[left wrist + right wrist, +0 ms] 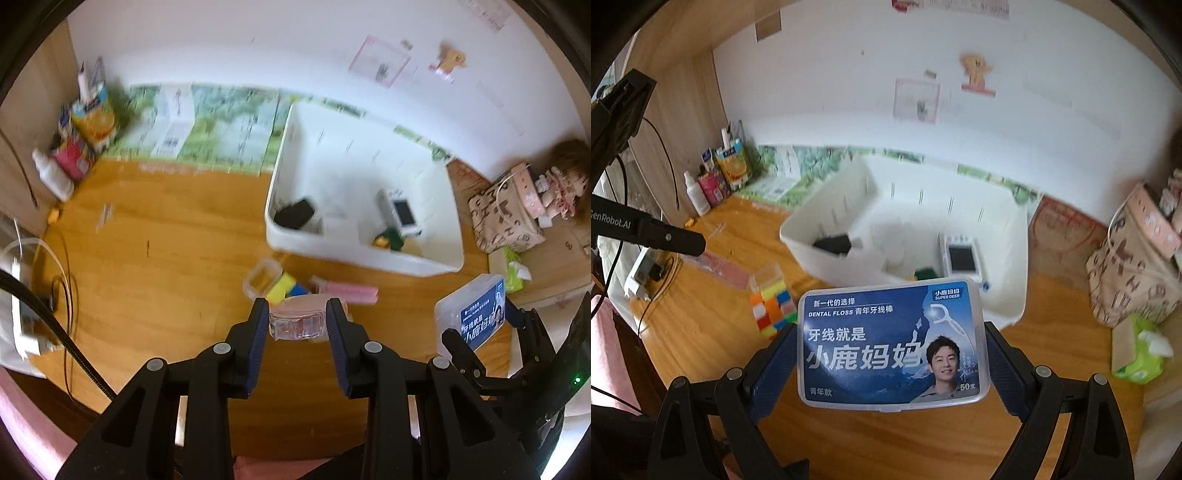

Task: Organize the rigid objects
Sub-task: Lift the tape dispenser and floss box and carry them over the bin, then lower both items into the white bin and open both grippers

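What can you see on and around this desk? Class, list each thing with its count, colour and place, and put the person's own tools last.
Storage bin: one, white, back middle of the desk.
Dental floss box: one, clear with blue label, held in the right tool.
Small clear case: one, transparent, held in the left tool.
Puzzle cube: one, multicoloured, on the desk left of the floss box.
Pink flat pack: one, on the desk before the bin.
Black item: one, in the bin's left end.
Orange carton: one, back left corner.
White bottle: one, back left.
Patterned bag: one, beige, right side.
Left tool: one, black, blue pads.
Right tool: one, black, blue pads.
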